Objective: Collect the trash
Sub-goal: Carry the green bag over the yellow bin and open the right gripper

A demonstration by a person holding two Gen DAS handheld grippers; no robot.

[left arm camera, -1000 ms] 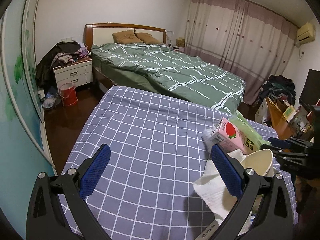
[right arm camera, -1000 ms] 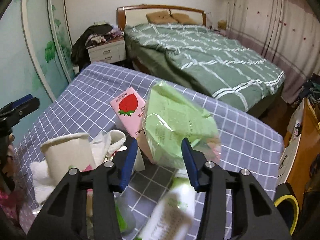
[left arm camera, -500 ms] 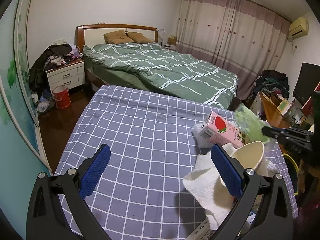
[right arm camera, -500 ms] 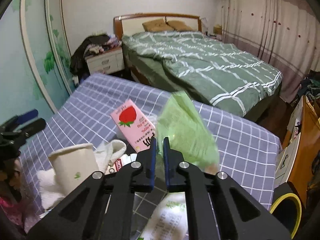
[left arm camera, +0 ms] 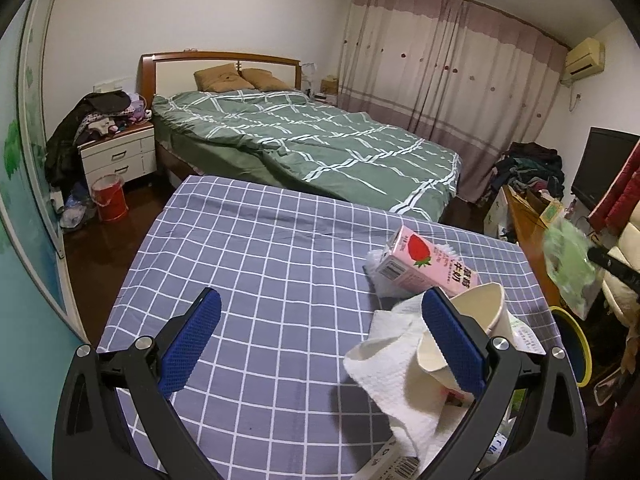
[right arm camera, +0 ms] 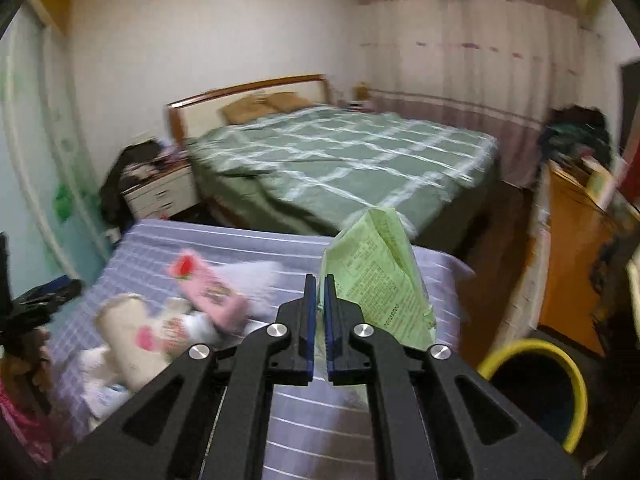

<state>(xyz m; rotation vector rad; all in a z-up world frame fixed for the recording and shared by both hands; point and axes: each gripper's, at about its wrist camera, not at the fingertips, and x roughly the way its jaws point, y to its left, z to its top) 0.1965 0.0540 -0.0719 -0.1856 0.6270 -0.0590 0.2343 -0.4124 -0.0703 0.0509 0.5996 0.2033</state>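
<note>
Pinching only one edge of the crinkly pale-green plastic wrapper, the right gripper is clamped shut on it, holding it clear above the far edge of the bench with the blue checked cloth, near the yellow-rimmed dark bin on the floor. So thin a hold could slip, and the light wrapper might flutter past the rim. The right wrist view is blurred, so how much film sits between the pads is unclear. The left gripper hangs wide open and empty over the bench; the pink strawberry milk carton, cream paper cup and white paper towel lie just beside it, and a careless sweep could knock them off.
</note>
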